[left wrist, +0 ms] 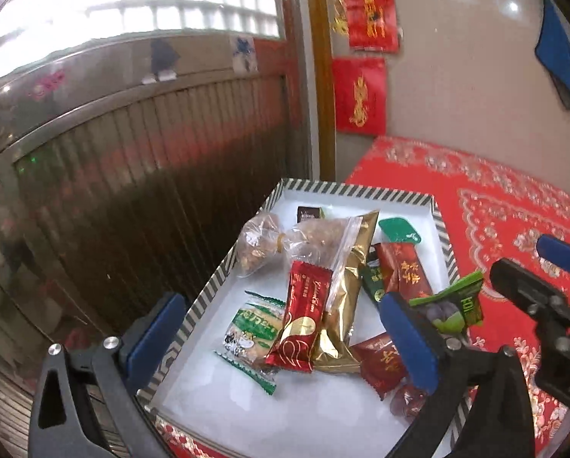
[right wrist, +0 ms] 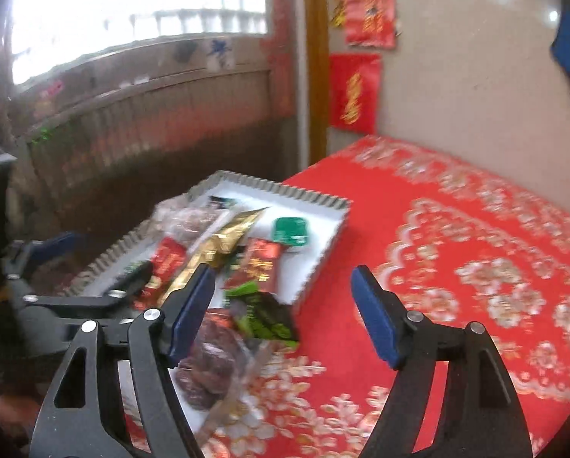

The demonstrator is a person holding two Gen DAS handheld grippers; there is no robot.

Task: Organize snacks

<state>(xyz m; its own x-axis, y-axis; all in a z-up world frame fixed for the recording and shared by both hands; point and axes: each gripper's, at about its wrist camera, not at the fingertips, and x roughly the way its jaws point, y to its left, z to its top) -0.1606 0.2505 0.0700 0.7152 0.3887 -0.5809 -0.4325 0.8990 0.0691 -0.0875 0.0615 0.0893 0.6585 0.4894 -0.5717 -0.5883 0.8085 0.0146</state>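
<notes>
A white box (left wrist: 216,286) with a striped rim holds several snacks: a red wrapper (left wrist: 300,320), a gold pouch (left wrist: 346,271), a clear bag of nuts (left wrist: 258,248) and a green-white packet (left wrist: 250,328). My left gripper (left wrist: 281,336) is open over the box, holding nothing. A green and black packet (left wrist: 453,305) rests on the box's right rim, and it also shows in the right wrist view (right wrist: 266,313). My right gripper (right wrist: 285,305) is open and empty, just right of the box (right wrist: 323,252). It also shows in the left wrist view (left wrist: 529,271).
The box stands at the left edge of a table with a red patterned cloth (right wrist: 456,267). A bag of dark dates (right wrist: 212,362) lies at the box's near corner. A ribbed metal gate (left wrist: 132,175) and a tiled wall with red decorations (left wrist: 361,95) stand behind.
</notes>
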